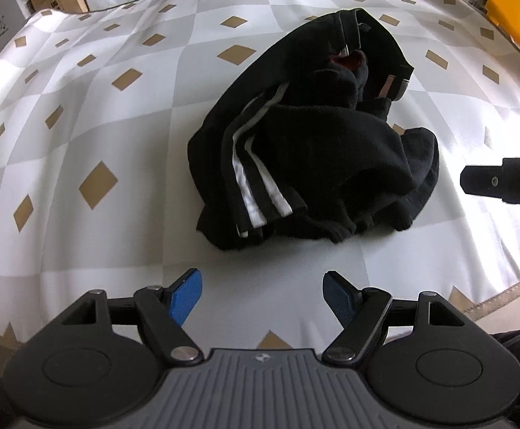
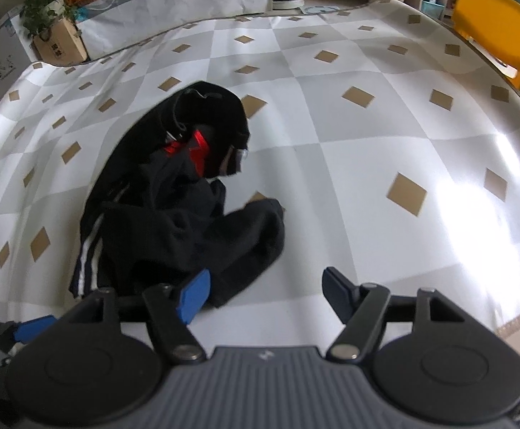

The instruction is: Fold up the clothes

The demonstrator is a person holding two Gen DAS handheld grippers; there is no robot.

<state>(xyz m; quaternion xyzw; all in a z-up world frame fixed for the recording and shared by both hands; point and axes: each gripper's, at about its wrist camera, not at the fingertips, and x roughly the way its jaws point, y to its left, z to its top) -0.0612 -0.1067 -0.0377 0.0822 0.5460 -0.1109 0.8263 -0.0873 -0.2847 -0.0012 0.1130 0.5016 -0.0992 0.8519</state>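
The surface, covered by a checked cloth in white and grey with tan diamonds, filled most of both views. On it a black garment with white side stripes was seen crumpled in a heap, at the centre of the left wrist view and at centre left of the right wrist view. Its long axis was judged to run from the lower left of the frame to the upper right, the waistband end with a red lining lying farthest up.

The garment lay straight ahead of the left hand-held gripper, apart from it across a strip of bare cloth. The right hand-held gripper was judged the nearer: the heap's lower edge was seen just beside its left pad, though no fabric lay between the pads. Both hand-held grippers were seen with jaws spread and nothing held.

A yellow chair stood at the upper right and a potted plant on a cardboard box at the upper left, well apart. Nothing was seen standing in the way.
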